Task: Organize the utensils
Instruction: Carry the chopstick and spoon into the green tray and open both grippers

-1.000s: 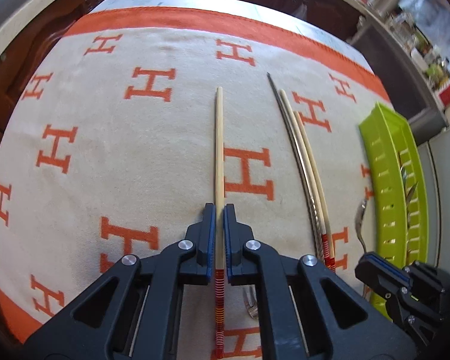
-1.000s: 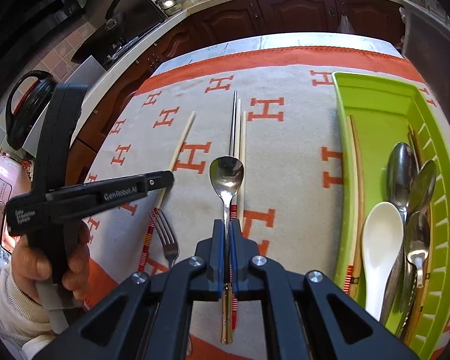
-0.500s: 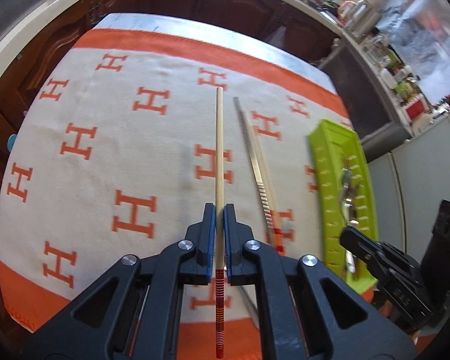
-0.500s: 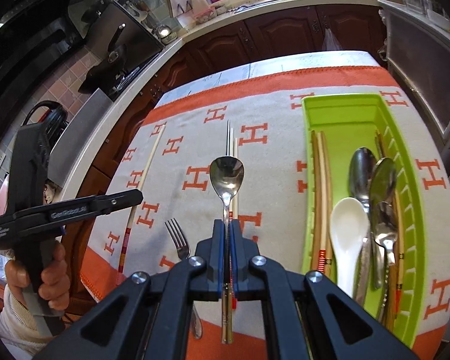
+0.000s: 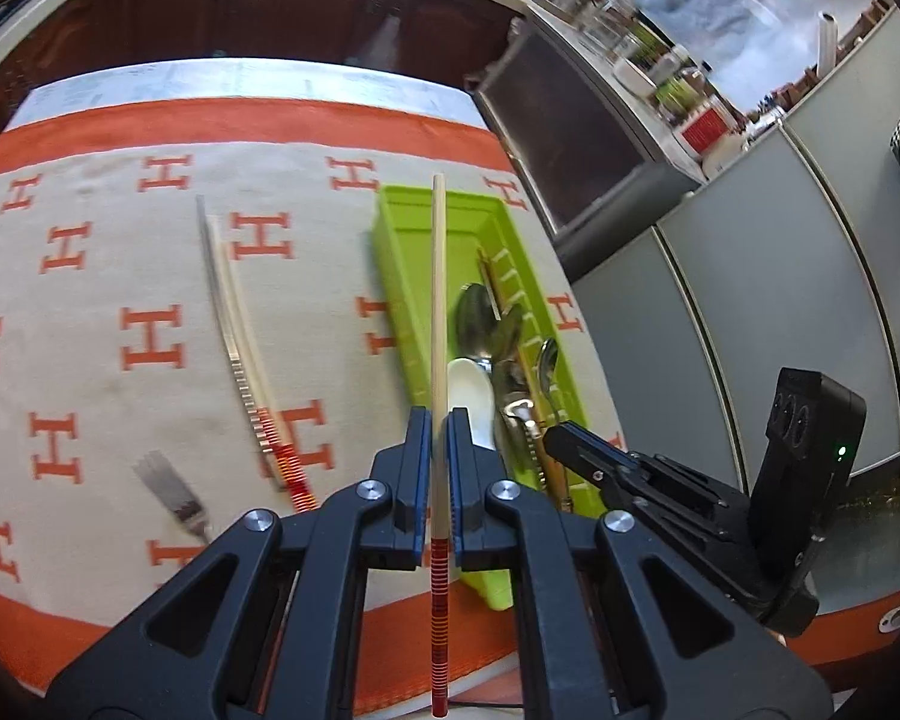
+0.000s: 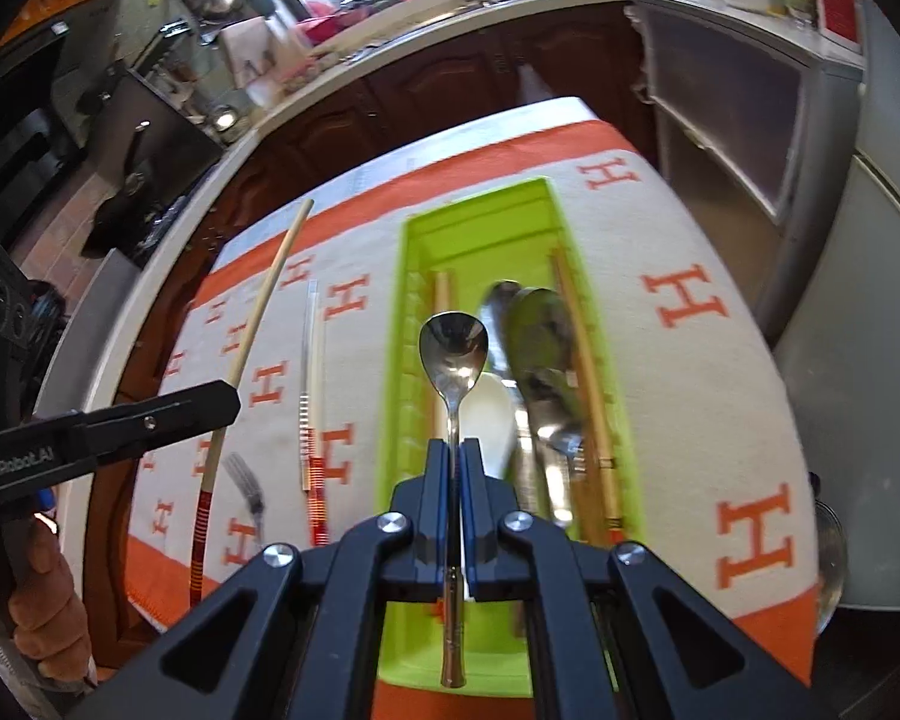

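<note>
My left gripper (image 5: 440, 420) is shut on a wooden chopstick (image 5: 438, 300) with a red-striped end, held in the air over the left side of the green tray (image 5: 399, 252). My right gripper (image 6: 455, 450) is shut on a metal spoon (image 6: 453, 342), hovering above the same green tray (image 6: 408, 312). Inside the tray lie metal spoons (image 6: 534, 336), a white spoon (image 6: 486, 414) and wooden chopsticks (image 6: 582, 360). On the cloth remain a fork (image 5: 171, 495) and a pair of chopsticks, one metal, one wooden (image 5: 240, 348).
The cream cloth with orange H marks (image 5: 150, 336) covers the table. A person's hand (image 6: 36, 606) holds the left gripper at the table's near left edge. Dark kitchen cabinets (image 6: 390, 102) stand behind; grey cabinets (image 5: 720, 300) stand to the right of the table.
Both grippers have swung right and risen toward the green tray with their loads. The chopstick now hangs over the tray's left side, and the spoon is over the tray's middle.
</note>
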Demonstrator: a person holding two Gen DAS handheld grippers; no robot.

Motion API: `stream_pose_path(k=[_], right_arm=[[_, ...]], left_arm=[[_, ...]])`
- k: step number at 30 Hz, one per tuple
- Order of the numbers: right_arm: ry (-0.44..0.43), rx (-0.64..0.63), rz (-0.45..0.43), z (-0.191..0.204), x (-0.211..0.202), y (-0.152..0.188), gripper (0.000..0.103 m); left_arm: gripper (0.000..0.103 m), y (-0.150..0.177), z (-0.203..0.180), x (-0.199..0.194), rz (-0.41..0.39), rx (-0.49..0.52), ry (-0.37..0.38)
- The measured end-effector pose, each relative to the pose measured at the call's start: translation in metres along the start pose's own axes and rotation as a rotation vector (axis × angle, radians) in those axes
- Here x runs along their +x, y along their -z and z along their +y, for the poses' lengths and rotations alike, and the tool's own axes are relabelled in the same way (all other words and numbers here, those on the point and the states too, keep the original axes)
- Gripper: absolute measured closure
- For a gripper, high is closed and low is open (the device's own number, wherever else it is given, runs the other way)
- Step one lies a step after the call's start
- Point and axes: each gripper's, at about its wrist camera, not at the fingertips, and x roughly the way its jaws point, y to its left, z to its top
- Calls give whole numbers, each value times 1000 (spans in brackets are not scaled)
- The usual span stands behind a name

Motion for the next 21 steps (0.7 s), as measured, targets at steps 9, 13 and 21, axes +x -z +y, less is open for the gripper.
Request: stream_pose_path(k=[9, 13, 21], right_arm=[[49, 24, 16, -30, 9, -5, 99], [56, 23, 22, -31, 18, -12, 99], [41, 48, 34, -31, 22, -18, 91]], left_arm=[[100, -18, -23, 67, 63, -21, 5], [100, -21, -21, 89, 89, -38, 3], [99, -18, -23, 99, 97, -30, -23]])
